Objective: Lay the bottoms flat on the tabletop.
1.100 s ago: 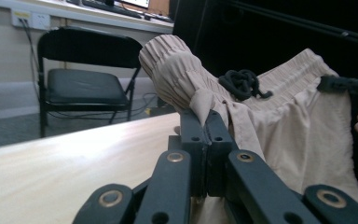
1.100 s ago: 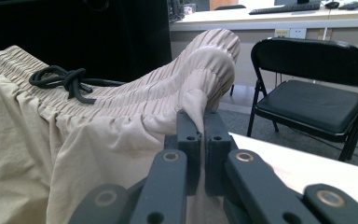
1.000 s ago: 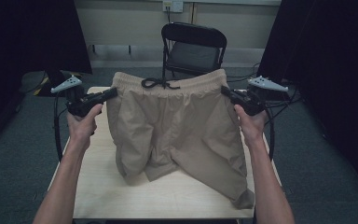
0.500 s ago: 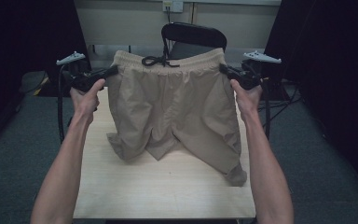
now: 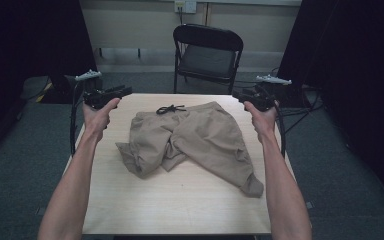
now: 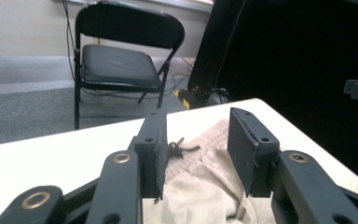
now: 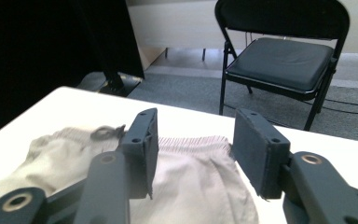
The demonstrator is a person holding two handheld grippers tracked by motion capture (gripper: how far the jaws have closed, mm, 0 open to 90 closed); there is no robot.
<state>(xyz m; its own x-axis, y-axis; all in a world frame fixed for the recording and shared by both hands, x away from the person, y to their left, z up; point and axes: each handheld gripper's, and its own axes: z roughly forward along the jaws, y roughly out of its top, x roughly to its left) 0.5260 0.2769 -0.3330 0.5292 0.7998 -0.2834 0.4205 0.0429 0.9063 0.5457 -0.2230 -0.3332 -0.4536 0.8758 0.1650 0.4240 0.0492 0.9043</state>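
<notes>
The shorts [image 5: 192, 137] lie crumpled on the table [image 5: 180, 205], in the centre of the high view, spreading toward the lower right. Neither gripper holds them.

**Gripper state.** The left gripper [image 5: 125, 90] is at the upper left of the high view, just off the far left corner of the table. The right gripper [image 5: 239, 94] is at the upper right, just off the far right corner. The jaws of both have just been opening. In the left gripper view [image 6: 198, 149] and the right gripper view [image 7: 193, 149] the jaws stand about half apart with nothing pressed between the pads; the cloth appears only beyond them, on the table.

**Reason for placement.** The grippers sit well apart, one near each end of the waistband, and this spacing suits a garment let go from its two waist corners. With no grip on them the shorts rest in loose folds.

**Orientation.**
- The waistband faces the far edge of the table, toward the chair [image 5: 207, 52]. The drawstring [image 5: 169, 109] marks it, upper centre of the cloth.
- The leg openings point toward the near edge.
- One leg runs out long toward the lower right; the other is bunched at the lower left of the cloth.
- The long axis therefore runs from upper centre-left to lower right, on a diagonal across the table.
</notes>
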